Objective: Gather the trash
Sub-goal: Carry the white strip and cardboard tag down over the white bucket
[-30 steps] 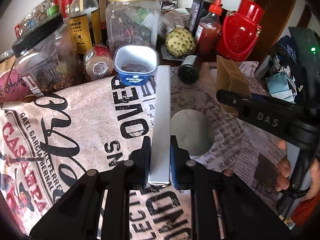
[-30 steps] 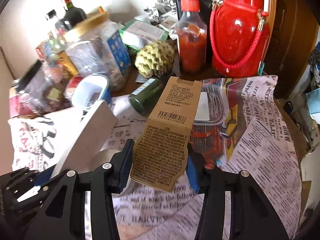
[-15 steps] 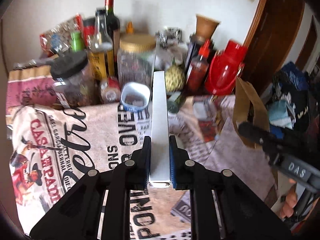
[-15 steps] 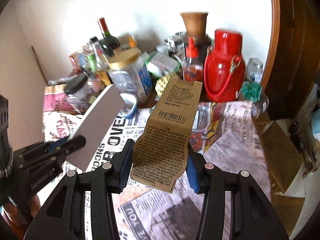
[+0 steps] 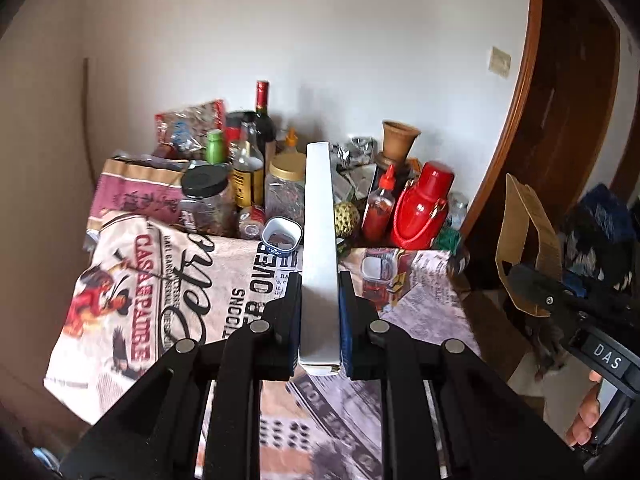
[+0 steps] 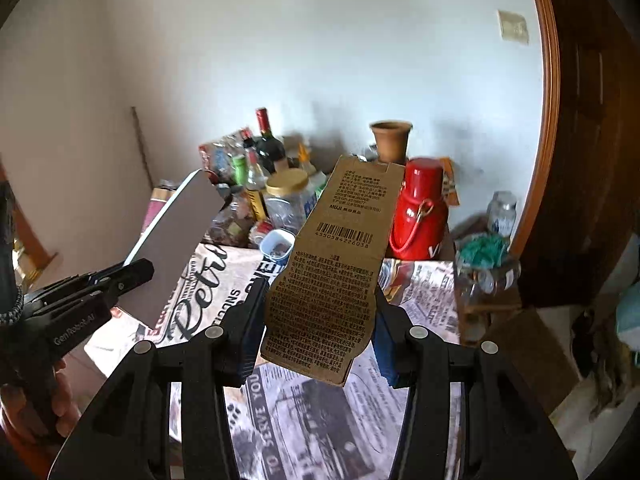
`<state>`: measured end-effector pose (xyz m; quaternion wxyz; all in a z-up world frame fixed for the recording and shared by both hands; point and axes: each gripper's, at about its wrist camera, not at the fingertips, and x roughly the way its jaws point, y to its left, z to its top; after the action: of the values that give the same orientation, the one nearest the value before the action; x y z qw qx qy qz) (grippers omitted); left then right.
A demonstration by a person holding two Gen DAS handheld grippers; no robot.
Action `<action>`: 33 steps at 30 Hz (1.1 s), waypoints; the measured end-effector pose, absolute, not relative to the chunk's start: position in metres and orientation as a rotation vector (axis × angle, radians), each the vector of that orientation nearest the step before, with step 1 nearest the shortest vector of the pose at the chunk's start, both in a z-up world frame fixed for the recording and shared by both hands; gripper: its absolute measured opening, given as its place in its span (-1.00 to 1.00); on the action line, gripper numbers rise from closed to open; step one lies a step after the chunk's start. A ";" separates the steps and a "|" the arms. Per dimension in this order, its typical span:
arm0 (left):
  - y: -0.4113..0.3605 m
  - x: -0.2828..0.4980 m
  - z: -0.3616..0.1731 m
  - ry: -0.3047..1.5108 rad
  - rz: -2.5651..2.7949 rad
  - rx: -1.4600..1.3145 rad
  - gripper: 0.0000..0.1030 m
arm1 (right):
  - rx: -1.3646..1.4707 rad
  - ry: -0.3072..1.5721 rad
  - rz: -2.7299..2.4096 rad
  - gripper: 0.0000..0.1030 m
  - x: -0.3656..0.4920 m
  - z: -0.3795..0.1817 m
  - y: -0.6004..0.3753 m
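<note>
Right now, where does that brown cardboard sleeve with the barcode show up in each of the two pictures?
Left wrist view: the brown cardboard sleeve stands at the right edge, seen edge-on, clamped in the right gripper.
Right wrist view: the sleeve fills the centre, between that gripper's jaws.
Shared landmark: the red flask behind it.

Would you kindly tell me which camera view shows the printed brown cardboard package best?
The right wrist view: the brown cardboard package faces the lens, barcode and print legible, clamped in the right tongs. The left wrist view shows it only edge-on and bent at the right.
</note>
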<state>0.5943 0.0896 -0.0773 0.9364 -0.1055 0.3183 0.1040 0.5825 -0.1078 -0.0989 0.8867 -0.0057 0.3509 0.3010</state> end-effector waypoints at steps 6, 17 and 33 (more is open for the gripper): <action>0.069 0.545 -0.059 0.596 0.246 -0.216 -0.69 | -0.012 0.689 0.667 -0.14 0.553 -0.080 -0.123; 0.065 0.461 -0.022 0.521 0.212 -0.183 -0.69 | 0.020 0.613 0.627 -0.14 0.481 -0.049 -0.138; 0.093 0.287 -0.041 0.587 0.091 -0.124 -0.69 | 0.073 0.653 0.458 -0.14 0.313 -0.059 -0.126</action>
<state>0.2870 0.0927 -0.0413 0.9543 -0.0612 0.2891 0.0446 0.3127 -0.1258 -0.0587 0.9209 0.0357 0.3177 0.2231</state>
